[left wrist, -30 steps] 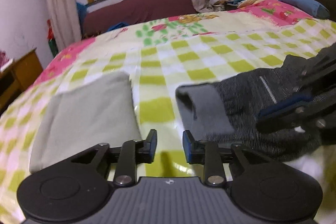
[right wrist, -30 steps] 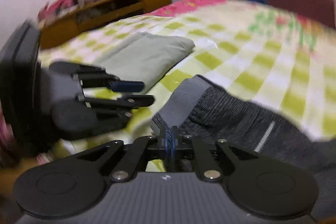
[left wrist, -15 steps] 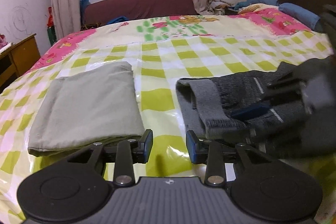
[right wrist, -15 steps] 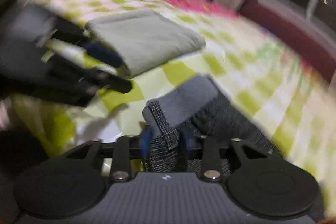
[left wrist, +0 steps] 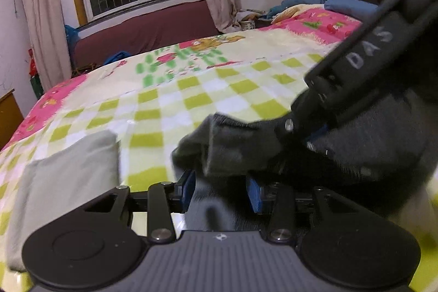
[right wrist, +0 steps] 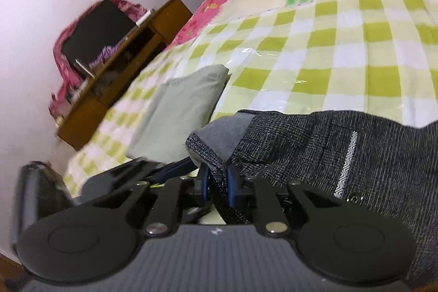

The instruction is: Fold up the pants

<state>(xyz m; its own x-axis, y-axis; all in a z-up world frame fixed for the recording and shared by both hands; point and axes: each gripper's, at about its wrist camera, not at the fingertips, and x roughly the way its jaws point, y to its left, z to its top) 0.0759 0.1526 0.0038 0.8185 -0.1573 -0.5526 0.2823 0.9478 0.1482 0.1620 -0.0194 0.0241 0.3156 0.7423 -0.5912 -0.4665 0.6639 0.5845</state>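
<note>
In the left wrist view, the dark grey pants [left wrist: 235,147] are lying bunched on the checked bedspread [left wrist: 208,97], just right of the folded pale green garment [left wrist: 68,177]. The left hand-held gripper [left wrist: 220,193] is sitting at the pants' near edge, its jaws opening; dark fabric is passing between the blue pads [left wrist: 189,189] with gaps showing at both sides. The right hand-held gripper [left wrist: 309,133] is reaching in from the right, pressed into the pants.

In the right wrist view, the right hand-held gripper [right wrist: 218,186] is closing, its pads [right wrist: 232,188] pinching a fold of the pants [right wrist: 314,144] near the turned-out waistband. The pants are lying right of the folded garment [right wrist: 180,108]. A wooden desk [right wrist: 123,73] is standing left of that garment, beside the bed.
</note>
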